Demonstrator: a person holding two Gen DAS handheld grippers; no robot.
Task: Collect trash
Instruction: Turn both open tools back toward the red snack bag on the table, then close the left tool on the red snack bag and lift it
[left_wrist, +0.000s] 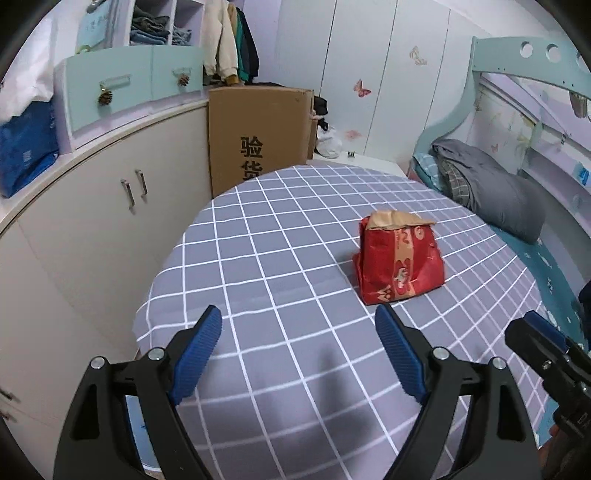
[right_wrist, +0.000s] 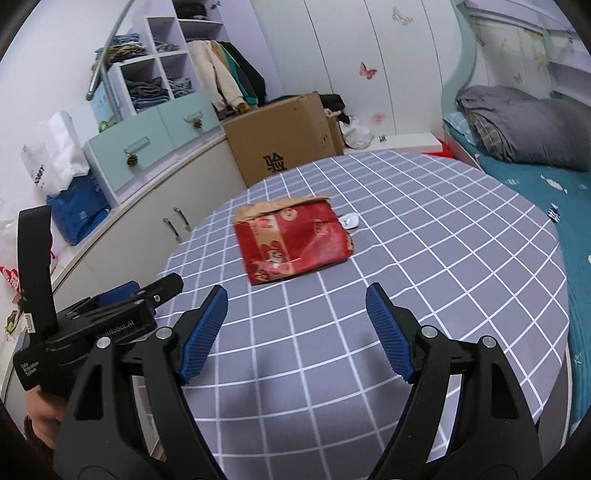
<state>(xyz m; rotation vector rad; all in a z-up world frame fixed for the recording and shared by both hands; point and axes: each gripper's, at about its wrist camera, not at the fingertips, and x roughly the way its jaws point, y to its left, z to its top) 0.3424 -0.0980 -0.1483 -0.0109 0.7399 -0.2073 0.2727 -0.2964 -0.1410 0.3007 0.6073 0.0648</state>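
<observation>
A red paper bag (left_wrist: 399, 262) with a torn brown top stands on the grey checked tablecloth (left_wrist: 258, 240). In the right wrist view the same bag (right_wrist: 295, 243) shows, with a small white crumpled wrapper (right_wrist: 350, 221) just behind its right corner. My left gripper (left_wrist: 298, 310) hovers open over the cloth, short of the bag and a little to its left, with nothing between its blue pads. My right gripper (right_wrist: 297, 289) is open wide too, empty, with the bag ahead of it. Each gripper shows at the edge of the other's view: the right one (left_wrist: 532, 332) and the left one (right_wrist: 147, 291).
A tall cardboard box (left_wrist: 258, 136) stands beyond the table's far edge. White cabinets (left_wrist: 92, 229) with pale green drawers and a blue bag (left_wrist: 26, 155) line the left. A bed with a folded grey blanket (left_wrist: 491, 184) runs along the right side.
</observation>
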